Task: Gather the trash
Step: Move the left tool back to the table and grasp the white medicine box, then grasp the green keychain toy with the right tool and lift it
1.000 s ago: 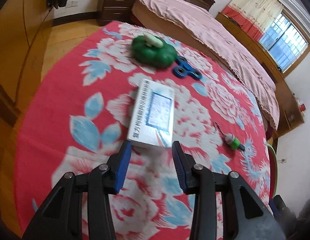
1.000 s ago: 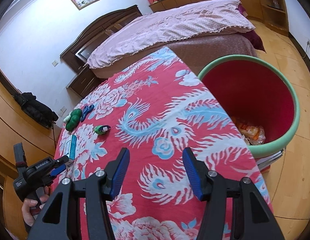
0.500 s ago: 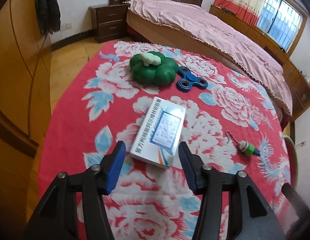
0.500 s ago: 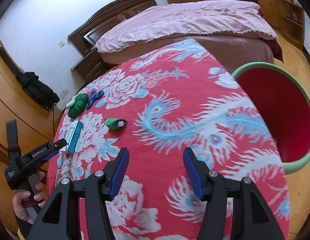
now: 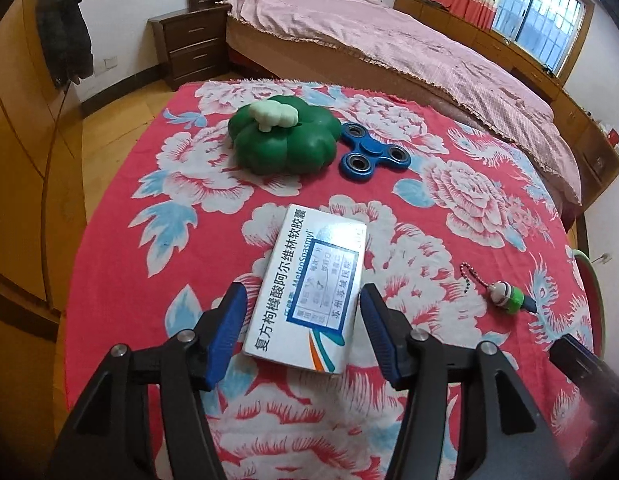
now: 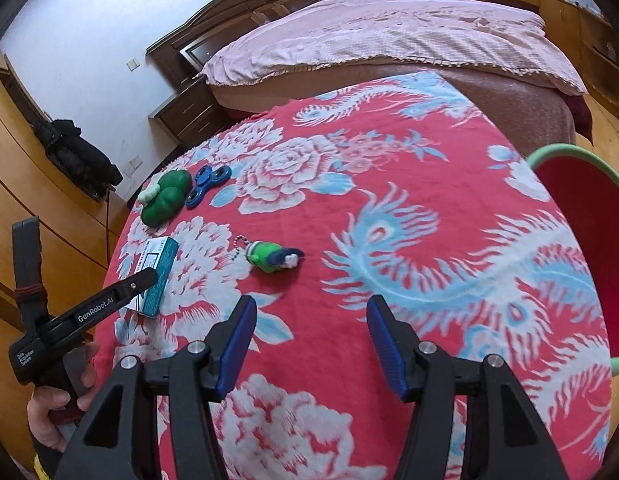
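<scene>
Between the left gripper's fingers, which have just been opening and touch nothing, the medicine box lies uncollected on the counter. Empty too, the right gripper holds its fingers parted above bare cloth, the bin off to their right; collecting this box seems barely begun.

Box before pumpkin toy; spinner right.

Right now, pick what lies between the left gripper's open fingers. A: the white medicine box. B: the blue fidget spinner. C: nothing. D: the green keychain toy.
A: the white medicine box lies flat on the flowered cloth between the left gripper fingers, its pads apart from the box sides.
</scene>
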